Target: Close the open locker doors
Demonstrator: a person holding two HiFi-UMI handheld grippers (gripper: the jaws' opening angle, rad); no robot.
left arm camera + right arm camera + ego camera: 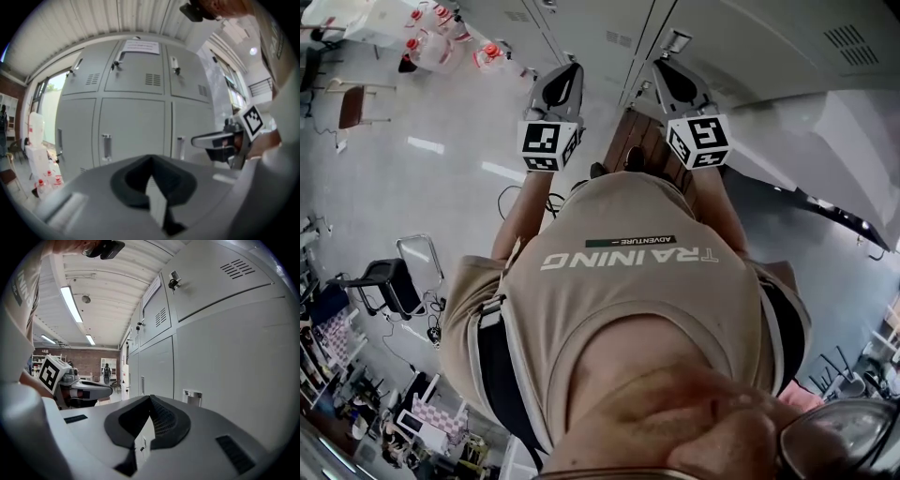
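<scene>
A bank of grey lockers [136,112] fills the left gripper view, and every door I see there lies flush. In the right gripper view the lockers [154,362] run away at a slant, with one grey door [234,357] very close on the right; whether it is fully shut I cannot tell. In the head view a wide grey panel [825,131] with a dark lower edge stands out at the right. My left gripper [567,73] and right gripper [667,70] are held side by side before the lockers, touching nothing. Both have their jaws together and empty, the left gripper [151,161] and the right gripper [150,399].
Large water bottles [441,37] stand on the floor at the far left beside the lockers. A chair [356,103] and a black office chair [394,281] stand on the left. A brown wooden strip [642,141] lies under my feet.
</scene>
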